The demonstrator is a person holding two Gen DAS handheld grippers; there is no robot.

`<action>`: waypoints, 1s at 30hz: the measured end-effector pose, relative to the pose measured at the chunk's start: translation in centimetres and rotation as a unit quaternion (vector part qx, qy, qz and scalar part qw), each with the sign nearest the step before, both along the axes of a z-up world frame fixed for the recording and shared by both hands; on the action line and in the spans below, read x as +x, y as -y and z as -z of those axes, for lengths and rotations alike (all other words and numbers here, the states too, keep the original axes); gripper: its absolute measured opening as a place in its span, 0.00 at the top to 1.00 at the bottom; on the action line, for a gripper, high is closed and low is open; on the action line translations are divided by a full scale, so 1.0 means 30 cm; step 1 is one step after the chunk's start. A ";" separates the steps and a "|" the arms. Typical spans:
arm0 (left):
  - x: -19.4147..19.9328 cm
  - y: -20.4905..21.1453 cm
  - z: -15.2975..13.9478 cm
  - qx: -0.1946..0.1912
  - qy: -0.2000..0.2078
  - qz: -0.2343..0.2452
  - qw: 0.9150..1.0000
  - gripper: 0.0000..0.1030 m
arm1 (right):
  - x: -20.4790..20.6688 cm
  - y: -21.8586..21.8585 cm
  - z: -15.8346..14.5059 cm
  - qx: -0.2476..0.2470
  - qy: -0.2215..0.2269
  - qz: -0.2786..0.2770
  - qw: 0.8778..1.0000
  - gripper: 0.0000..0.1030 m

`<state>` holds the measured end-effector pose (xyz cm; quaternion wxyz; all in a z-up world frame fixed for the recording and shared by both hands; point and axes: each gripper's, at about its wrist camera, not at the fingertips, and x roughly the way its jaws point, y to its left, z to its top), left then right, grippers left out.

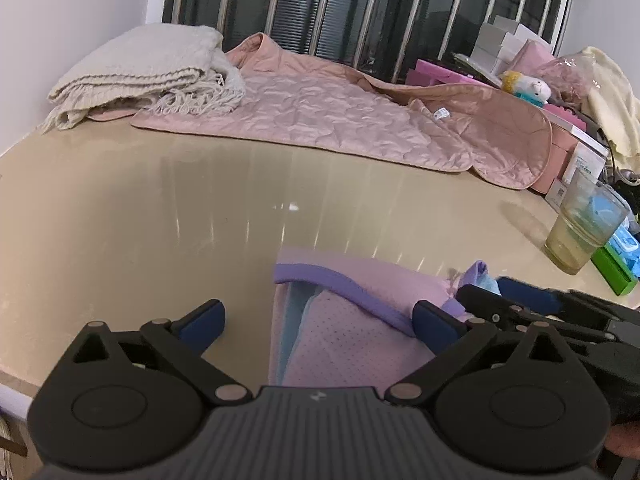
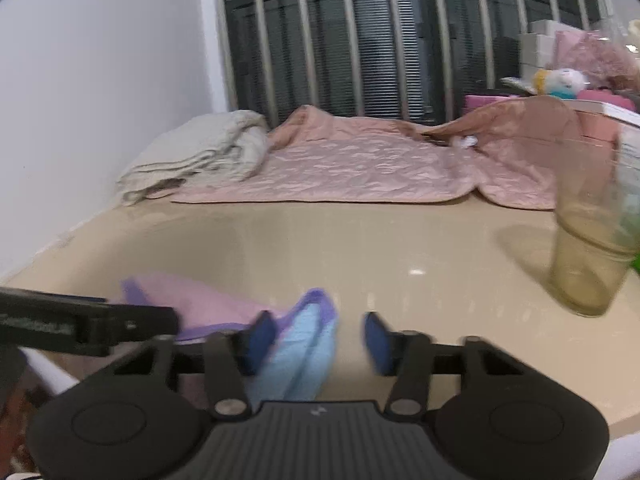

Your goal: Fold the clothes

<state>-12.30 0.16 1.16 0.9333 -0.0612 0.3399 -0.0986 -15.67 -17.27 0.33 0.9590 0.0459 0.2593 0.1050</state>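
Note:
A small pink garment (image 1: 348, 332) with purple trim and a light blue lining lies on the beige table (image 1: 160, 208) near its front edge. My left gripper (image 1: 318, 326) is open, its fingers spread either side of the garment's left part. My right gripper (image 2: 318, 340) is open over the garment's right end, where the light blue part (image 2: 304, 348) lies between its blue fingertips (image 2: 258, 340). The right gripper also shows in the left wrist view (image 1: 528, 300), at the right of the garment. The pink cloth (image 2: 200, 304) extends left under the left gripper's arm.
A quilted pink garment (image 1: 340, 116) is spread at the back of the table, with a folded cream blanket (image 1: 136, 68) at back left. A glass tumbler (image 1: 584, 232) stands at the right, near boxes, a plush toy (image 1: 524, 86) and clutter. A barred window is behind.

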 end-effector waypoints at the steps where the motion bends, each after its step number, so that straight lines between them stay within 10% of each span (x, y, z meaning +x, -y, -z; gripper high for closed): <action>1: -0.005 0.001 -0.002 -0.004 0.003 0.008 1.000 0.21 | -0.002 -0.004 -0.001 0.004 0.000 -0.010 1.000 0.81; 5: -0.015 -0.001 -0.012 -0.055 0.002 0.041 0.998 0.78 | -0.004 -0.022 -0.008 0.005 0.004 -0.020 1.000 0.91; 16: 0.102 0.055 -0.201 -0.041 0.098 0.068 0.992 0.85 | 0.102 0.035 -0.177 0.021 0.066 -0.017 0.997 0.93; 24: 0.473 0.085 -0.469 -0.092 0.149 0.079 0.981 0.84 | 0.380 0.064 -0.495 -0.020 0.151 0.022 0.988 0.93; 30: 0.818 0.134 -0.500 -0.088 0.164 0.080 0.979 0.84 | 0.754 0.123 -0.584 0.005 0.129 0.062 0.990 0.93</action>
